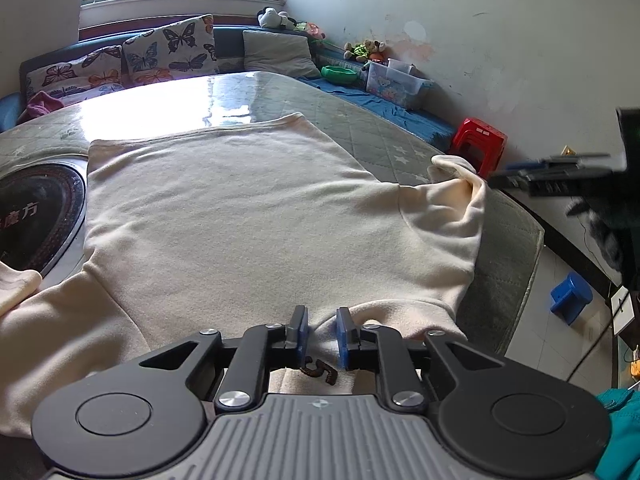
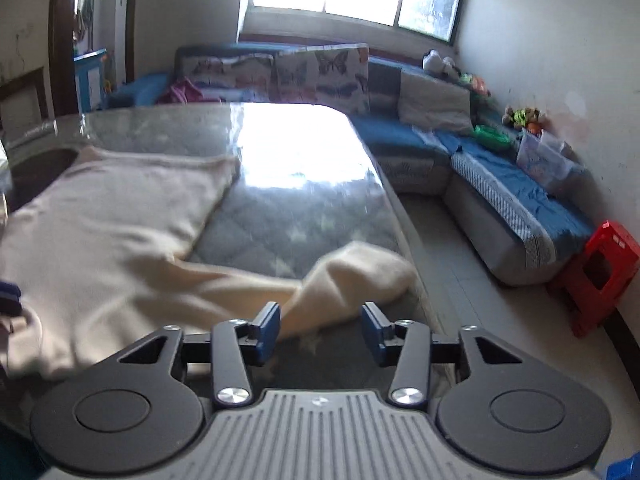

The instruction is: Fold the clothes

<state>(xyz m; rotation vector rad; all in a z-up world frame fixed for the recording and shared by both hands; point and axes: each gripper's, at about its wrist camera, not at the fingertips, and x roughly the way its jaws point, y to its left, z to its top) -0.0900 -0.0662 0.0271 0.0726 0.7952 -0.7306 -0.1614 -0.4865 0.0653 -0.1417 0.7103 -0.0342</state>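
Note:
A cream sweatshirt (image 1: 224,208) lies spread flat on the table, hem away from me, sleeves out to both sides. My left gripper (image 1: 322,330) sits at the collar edge, its blue pads close together with collar fabric between them. The right sleeve (image 1: 448,204) is bunched near the table's right edge. In the right wrist view my right gripper (image 2: 320,330) is open and empty, just behind that sleeve's cuff (image 2: 352,276). The right gripper also shows blurred in the left wrist view (image 1: 560,176), beside the sleeve. The sweatshirt body (image 2: 100,232) lies to its left.
The table (image 1: 380,136) has a quilted grey-green cover under a glossy sheet. A round black cooktop (image 1: 36,216) is set into it at the left. A red stool (image 1: 478,142), a blue stool (image 1: 570,298) and a blue sofa (image 2: 500,184) stand to the right.

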